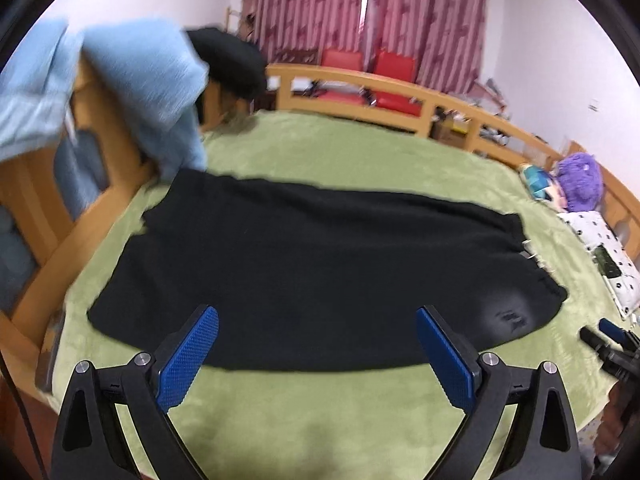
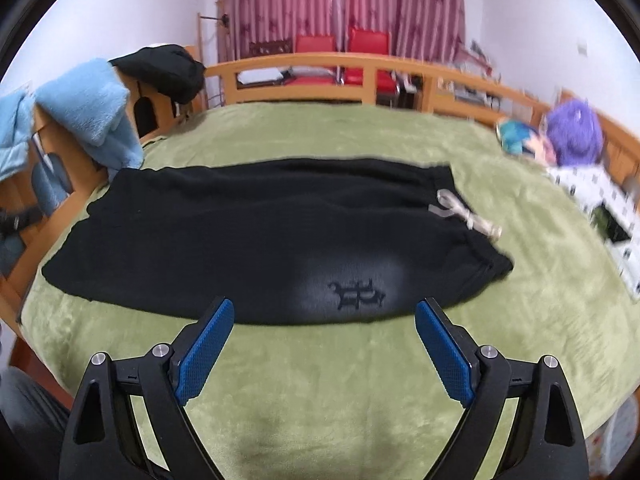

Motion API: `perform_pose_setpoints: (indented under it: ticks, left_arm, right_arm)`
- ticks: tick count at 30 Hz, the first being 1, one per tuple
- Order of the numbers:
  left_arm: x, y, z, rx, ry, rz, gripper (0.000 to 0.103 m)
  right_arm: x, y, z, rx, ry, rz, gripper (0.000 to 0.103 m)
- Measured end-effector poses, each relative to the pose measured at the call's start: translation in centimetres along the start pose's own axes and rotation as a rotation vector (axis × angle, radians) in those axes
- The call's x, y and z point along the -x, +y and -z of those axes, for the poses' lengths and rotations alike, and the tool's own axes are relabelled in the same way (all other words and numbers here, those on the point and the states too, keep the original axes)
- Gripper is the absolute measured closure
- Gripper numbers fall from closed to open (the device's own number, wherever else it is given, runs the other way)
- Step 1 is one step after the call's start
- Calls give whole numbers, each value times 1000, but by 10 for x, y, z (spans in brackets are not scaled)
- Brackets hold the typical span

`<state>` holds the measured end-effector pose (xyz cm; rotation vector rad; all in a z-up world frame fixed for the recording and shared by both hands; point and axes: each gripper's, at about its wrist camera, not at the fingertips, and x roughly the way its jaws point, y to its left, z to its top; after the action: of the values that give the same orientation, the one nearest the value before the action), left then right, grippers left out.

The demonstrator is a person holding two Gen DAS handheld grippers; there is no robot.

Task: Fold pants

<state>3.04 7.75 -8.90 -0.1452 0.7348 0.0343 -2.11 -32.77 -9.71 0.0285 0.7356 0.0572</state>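
Black pants (image 1: 312, 264) lie flat across a green bed cover (image 1: 320, 420), legs together, waist to the right. The same pants (image 2: 256, 240) show a pale patch with a dark logo (image 2: 356, 294) near the front edge and a light drawstring (image 2: 464, 212) at the waistband. My left gripper (image 1: 318, 320) is open over the pants' near edge, nothing between its blue pads (image 1: 188, 360). My right gripper (image 2: 324, 312) is open just short of the logo edge, also holding nothing; its tips (image 1: 608, 338) show at the right edge of the left wrist view.
A wooden bed rail (image 2: 320, 68) runs round the far side. Blue fleece (image 2: 88, 112) and a black garment (image 2: 168, 68) hang on the left rail. A purple plush toy (image 2: 572, 136) and a spotted pillow (image 2: 600, 204) lie at right. Red chairs (image 2: 344, 52) and curtains stand behind.
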Motion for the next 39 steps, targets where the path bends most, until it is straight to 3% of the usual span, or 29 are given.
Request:
perform_pose_setpoints:
  ticks: [7, 16, 21, 30, 33, 35, 36, 37, 39]
  left_arm:
    - [-57, 77, 38, 174, 130, 9, 5]
    - [-126, 133, 79, 364, 239, 33, 5]
    - [-141, 153, 77, 461, 170, 76, 5]
    - [-165, 164, 63, 531, 142, 61, 8]
    - [-167, 166, 58, 551, 148, 29, 29]
    - [-166, 172, 59, 576, 159, 7, 60]
    - [-166, 176, 58, 582, 172, -4, 71]
    - [-165, 179, 58, 584, 189, -19, 88]
    - [-157, 185, 57, 586, 189, 4, 93]
  right_arm:
    - [-57, -53, 23, -183, 79, 13, 31]
    - [-119, -111, 47, -415, 183, 43, 32]
    - [-140, -134, 50, -530, 197, 12, 32]
    - [-183, -159, 20, -655, 137, -65, 32]
    - [-202, -166, 6, -687, 107, -48, 33]
    - [-208, -168, 0, -684, 89, -15, 56]
    - [-211, -167, -3, -657, 94, 21, 81]
    - [-211, -166, -5, -637, 96, 22, 83]
    - [-194, -168, -2, -653, 60, 31, 88]
